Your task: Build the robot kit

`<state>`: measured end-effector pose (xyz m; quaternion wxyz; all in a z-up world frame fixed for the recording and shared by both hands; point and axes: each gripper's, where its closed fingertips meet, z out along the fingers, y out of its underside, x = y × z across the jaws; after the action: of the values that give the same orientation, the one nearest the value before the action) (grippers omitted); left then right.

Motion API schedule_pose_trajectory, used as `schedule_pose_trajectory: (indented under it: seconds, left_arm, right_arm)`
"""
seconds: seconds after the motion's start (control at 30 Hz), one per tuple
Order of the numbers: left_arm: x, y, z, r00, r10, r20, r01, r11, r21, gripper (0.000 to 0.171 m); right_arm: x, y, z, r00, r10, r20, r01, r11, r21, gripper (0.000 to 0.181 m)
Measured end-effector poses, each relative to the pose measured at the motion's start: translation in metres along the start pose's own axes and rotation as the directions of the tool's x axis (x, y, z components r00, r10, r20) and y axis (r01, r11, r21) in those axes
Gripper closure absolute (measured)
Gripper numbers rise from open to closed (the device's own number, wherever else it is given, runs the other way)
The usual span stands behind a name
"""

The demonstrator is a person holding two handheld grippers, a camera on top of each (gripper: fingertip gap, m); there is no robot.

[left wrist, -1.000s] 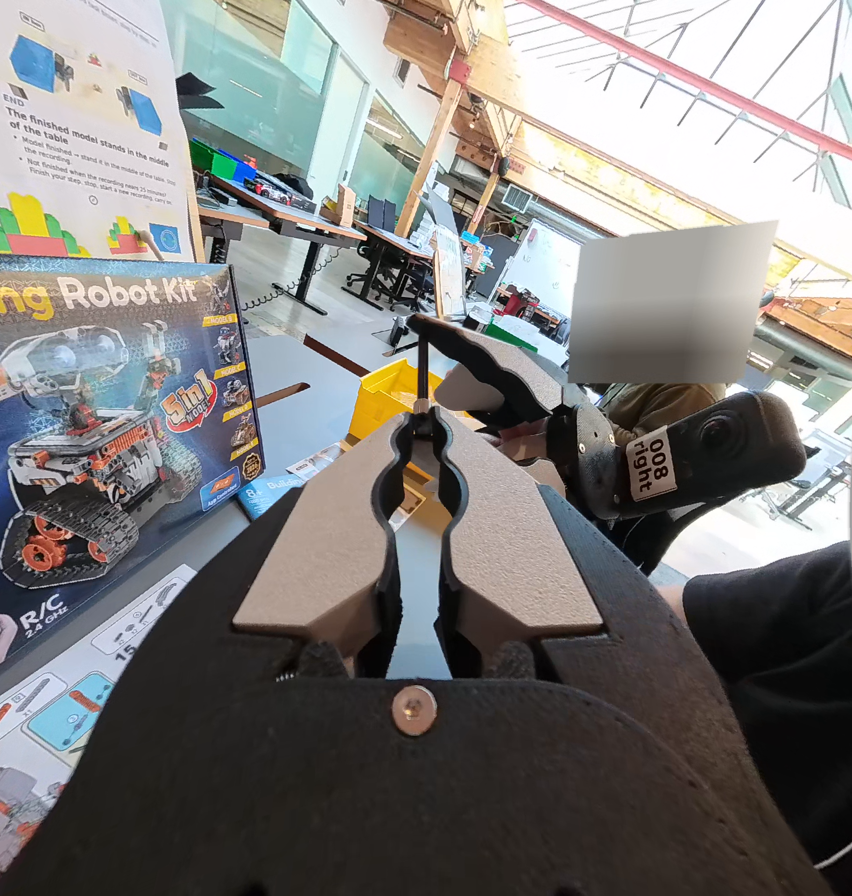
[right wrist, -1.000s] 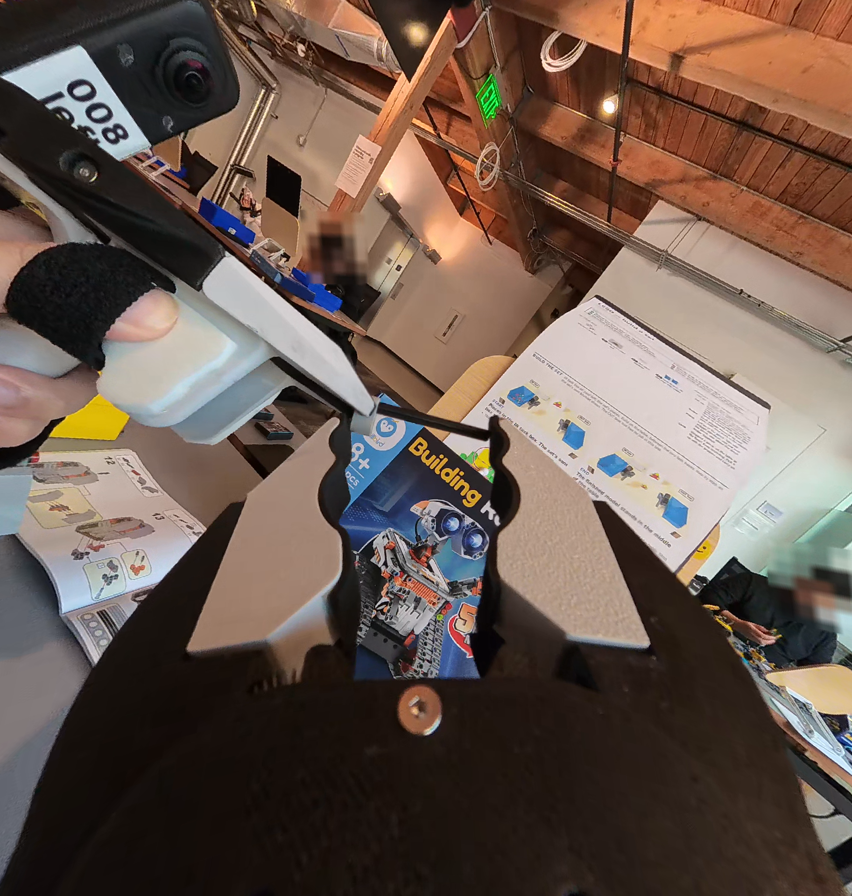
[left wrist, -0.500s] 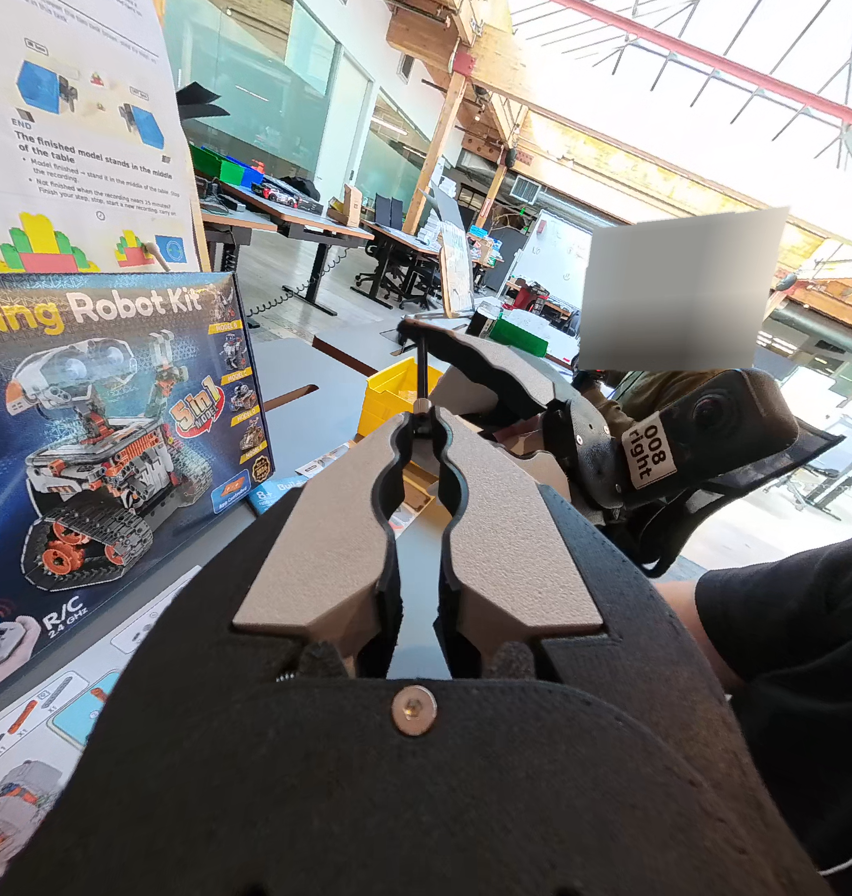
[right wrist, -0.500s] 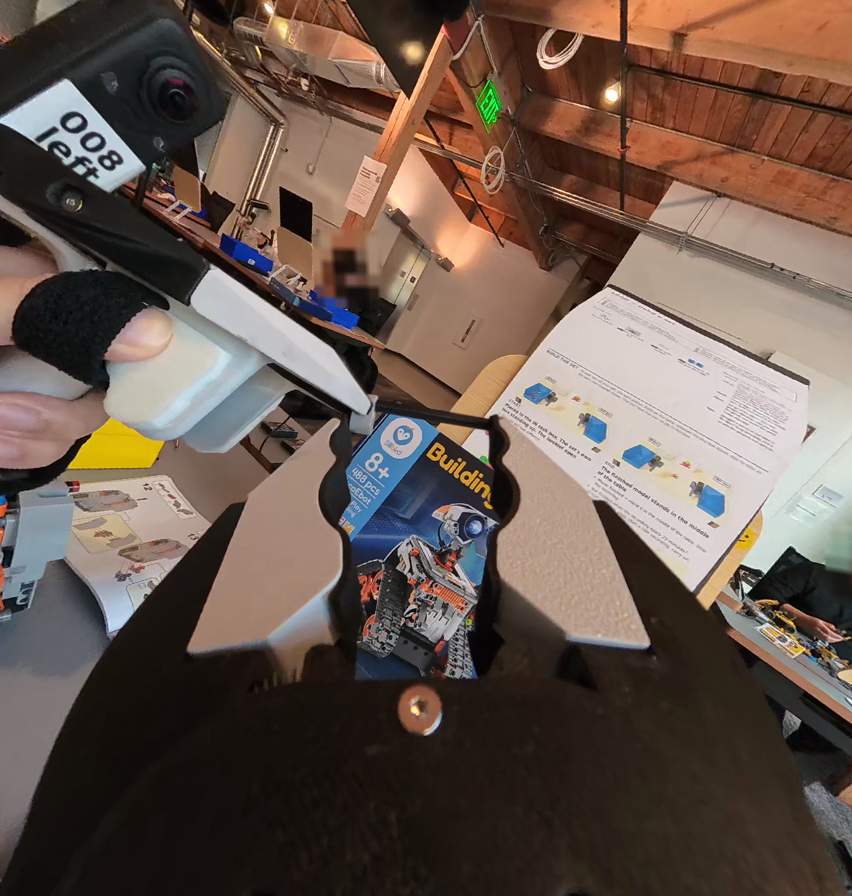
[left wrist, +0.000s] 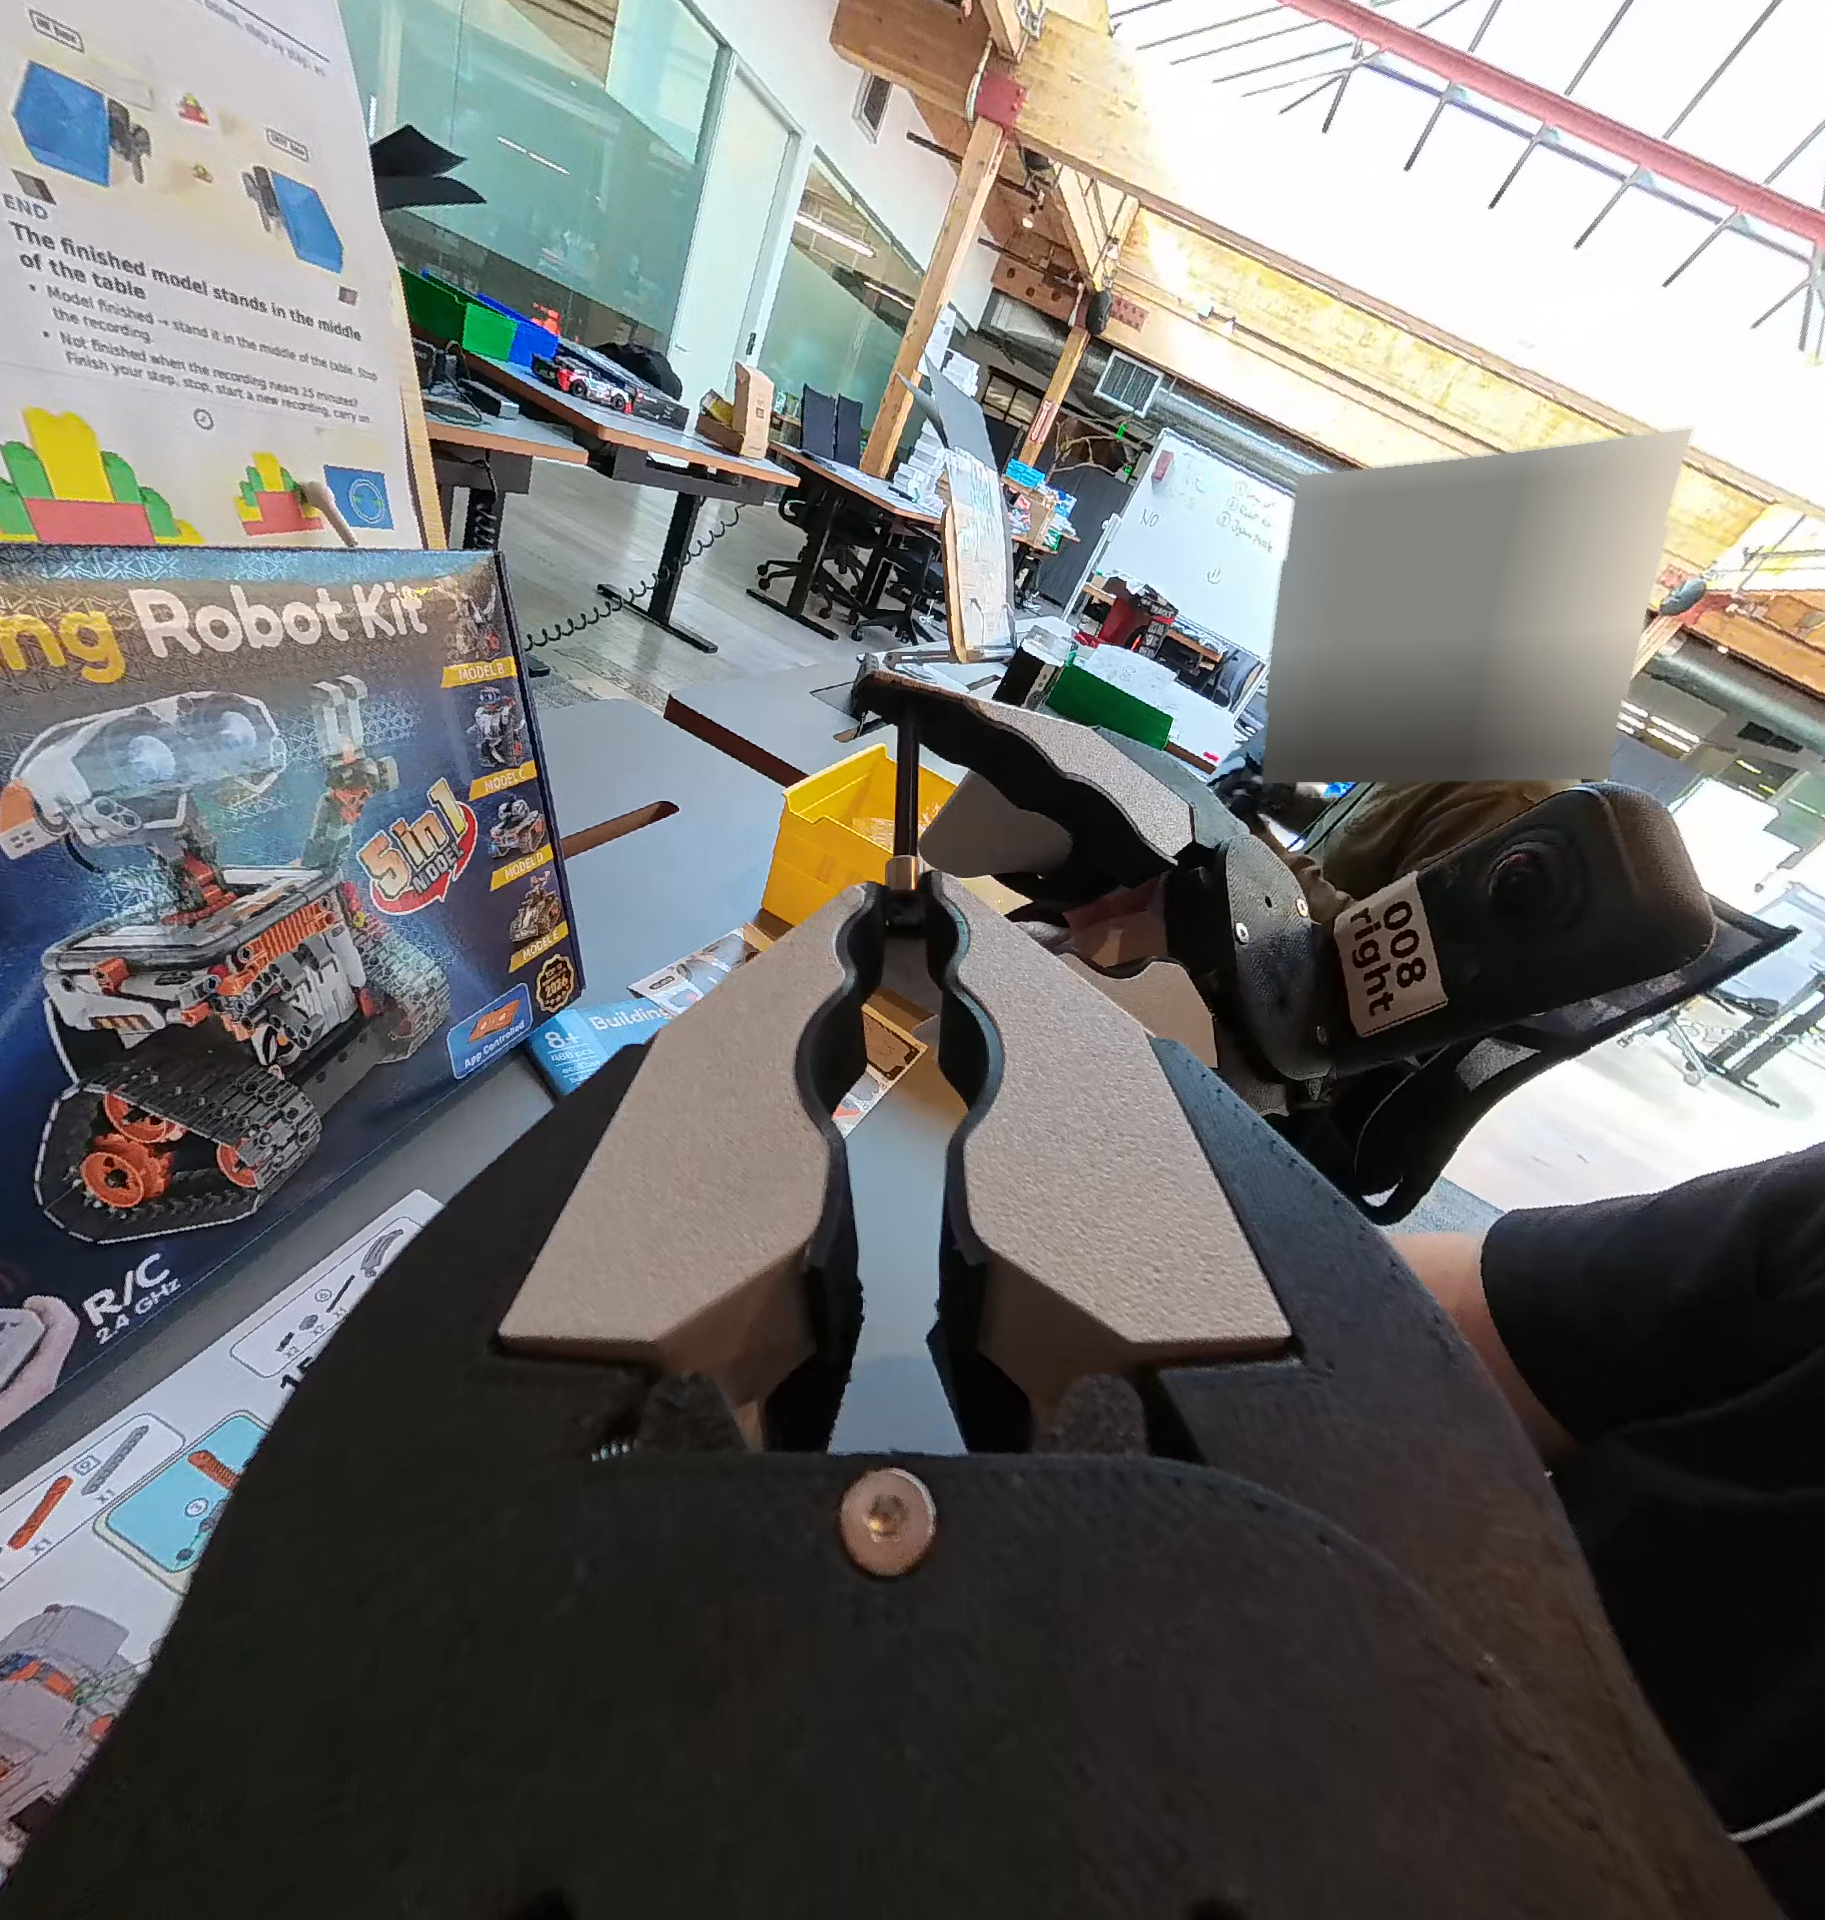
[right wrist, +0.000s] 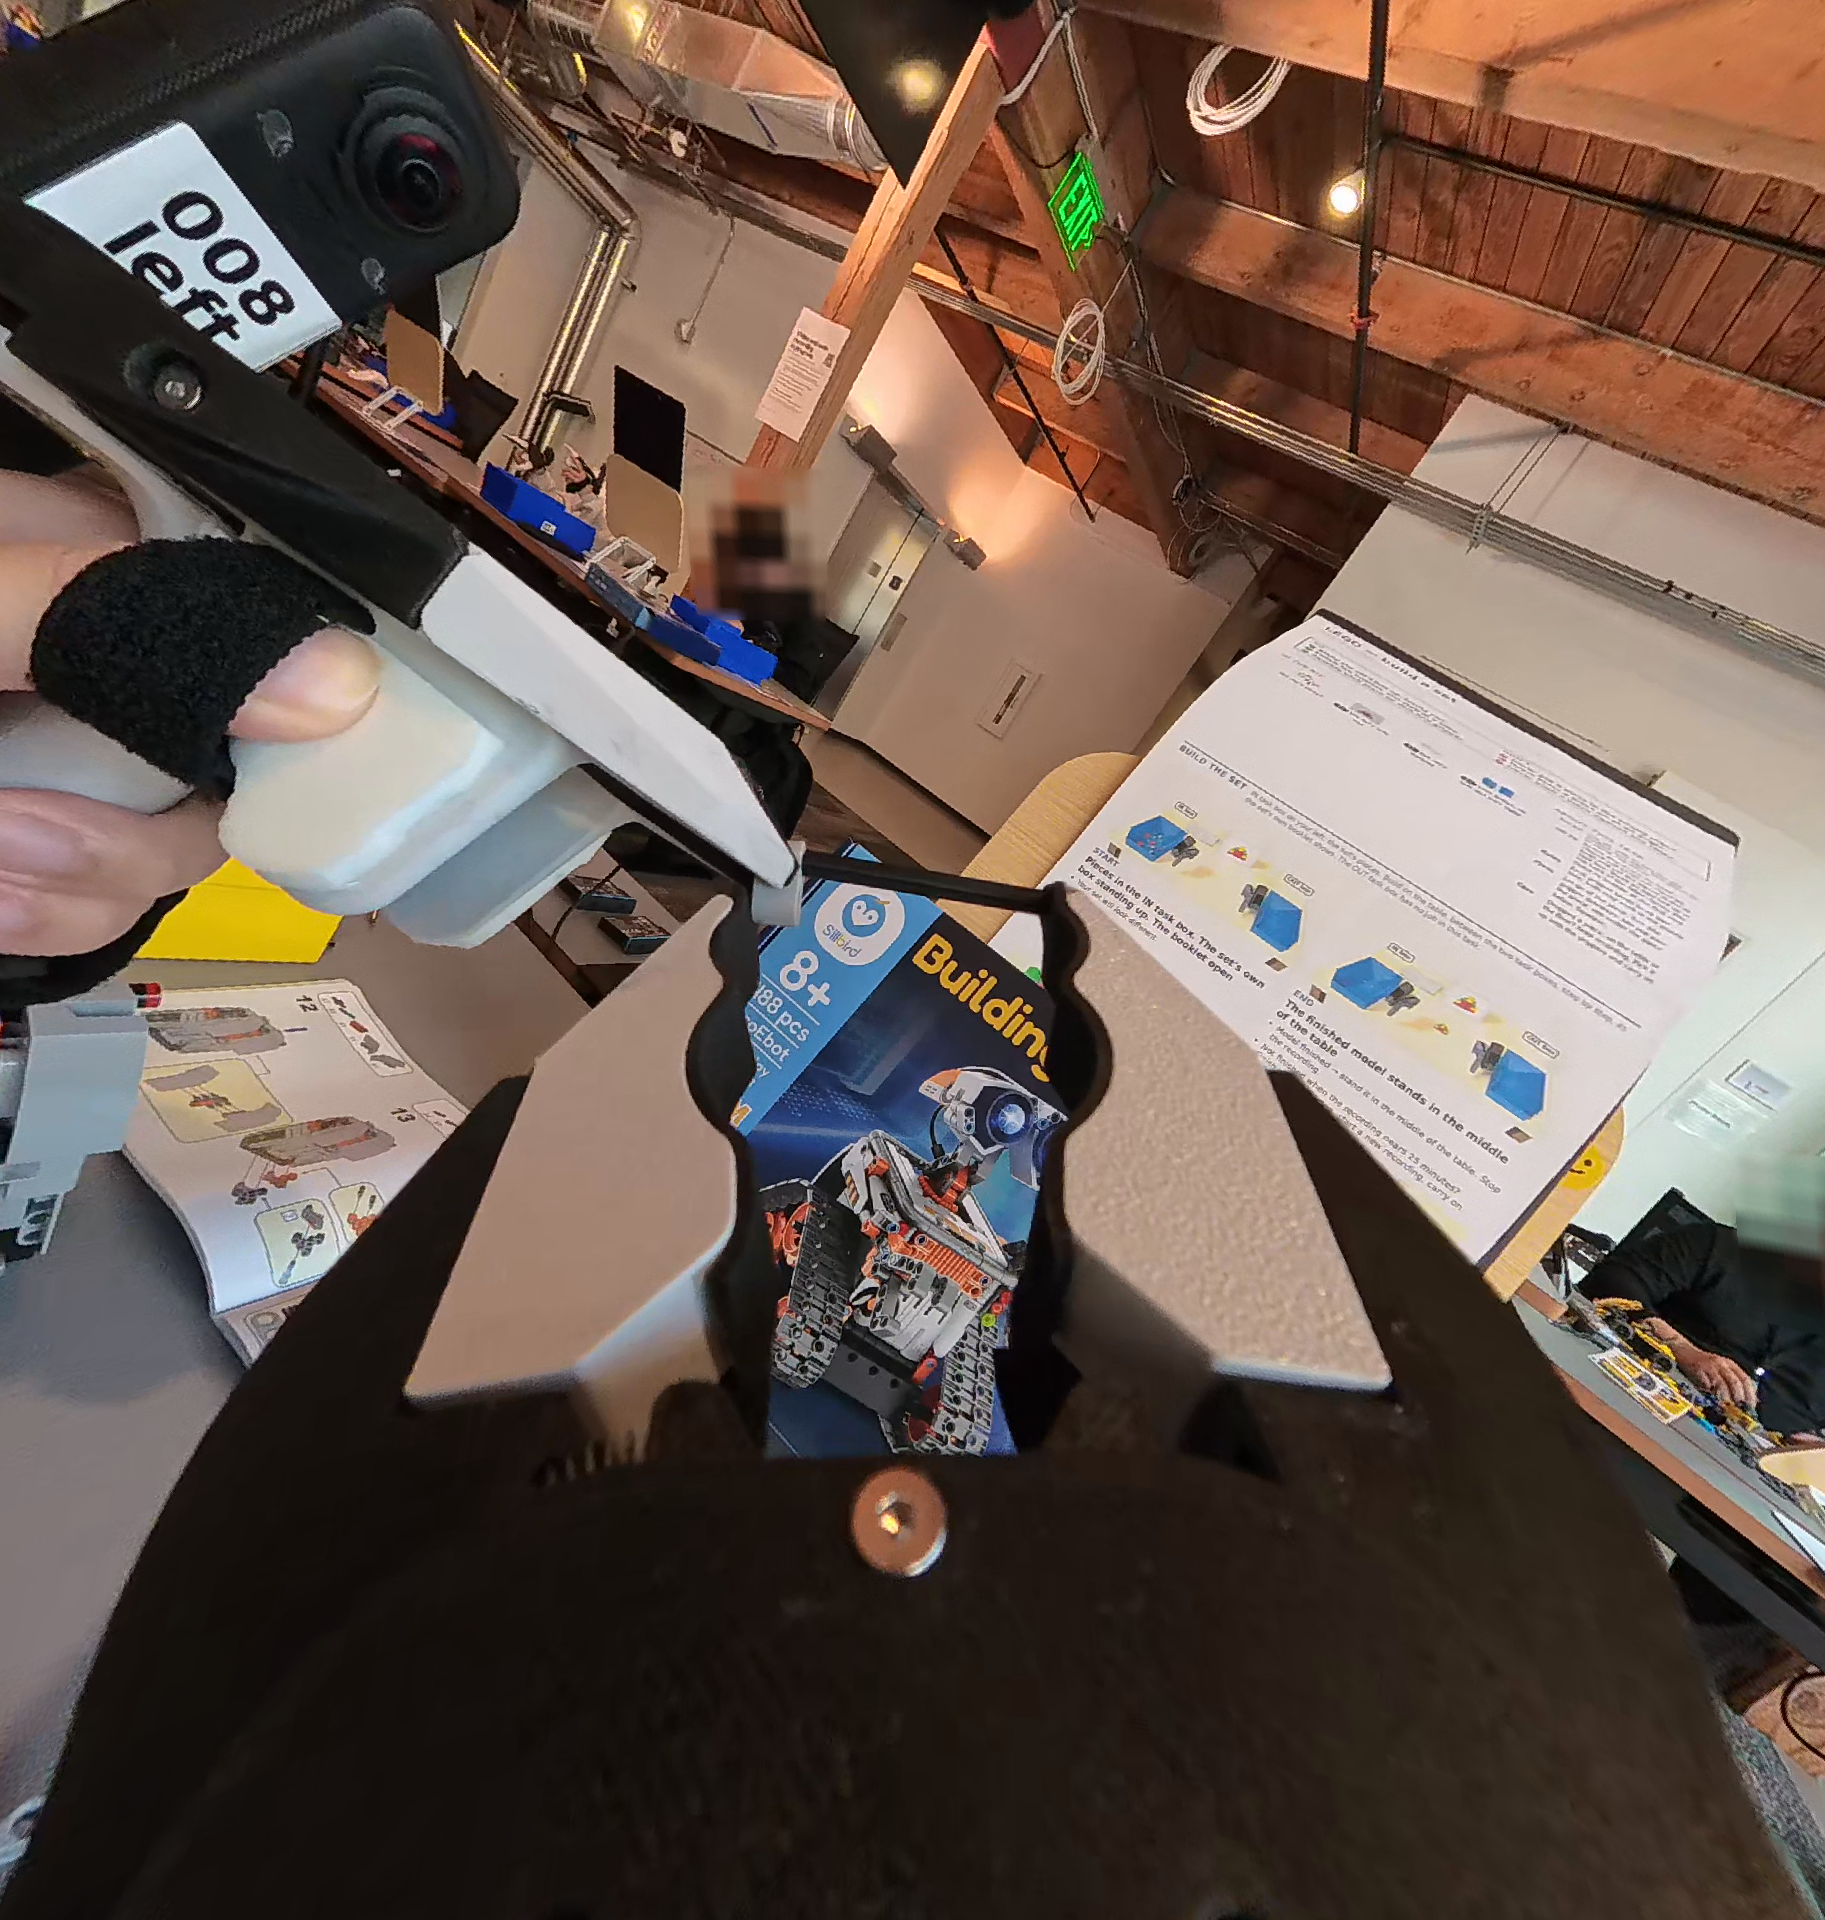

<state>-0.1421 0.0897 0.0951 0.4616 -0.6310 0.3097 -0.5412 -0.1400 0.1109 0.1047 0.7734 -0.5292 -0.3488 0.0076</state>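
A thin black axle [left wrist: 906, 800] runs between the two grippers. My left gripper [left wrist: 903, 914] is shut at its tips on a small grey piece [left wrist: 903, 871] at the axle's near end. In the right wrist view that grey piece [right wrist: 778, 899] sits under the left gripper's white fingertip [right wrist: 752, 831]. My right gripper [right wrist: 887, 914] has its jaws apart about the axle's length. The axle [right wrist: 929, 883] lies lengthwise between its tips, with its far end against the right fingertip [right wrist: 1053, 914]. In the left wrist view the right gripper [left wrist: 913, 774] stands above my fingertips.
A blue robot kit box [left wrist: 243, 883] stands on the grey table, with a white instruction board [left wrist: 160, 260] behind it. An open booklet [right wrist: 264, 1122] lies flat beside a grey and orange model [right wrist: 14, 1122]. A yellow bin [left wrist: 835, 831] sits farther back. A person's black sleeve [left wrist: 1666, 1403] is at right. The tips of both grippers are at nearly the same place.
Both grippers have shifted together with the axle still between them. The grip looks the same. The grey and orange model has come into the right wrist view at left.
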Motion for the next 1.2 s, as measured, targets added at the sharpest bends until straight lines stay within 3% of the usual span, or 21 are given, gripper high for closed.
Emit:
schedule_pose_trajectory:
  seconds: [0.93, 1.2]
  left_arm:
    - [-0.0035, 0.0041, 0.0005, 1.000, 0.017, 0.026, -0.016, 0.999, -0.030, 0.167]
    - [0.0020, 0.0013, -0.0007, 0.997, -0.043, -0.069, 0.043, 0.999, -0.005, 0.166]
  right_arm:
    - [-0.0028, 0.0046, 0.0024, 1.000, -0.017, 0.014, 0.017, 0.999, -0.027, 0.127]
    - [-0.0017, -0.0006, -0.0002, 1.000, -0.029, 0.007, 0.029, 1.000, 0.009, 0.127]
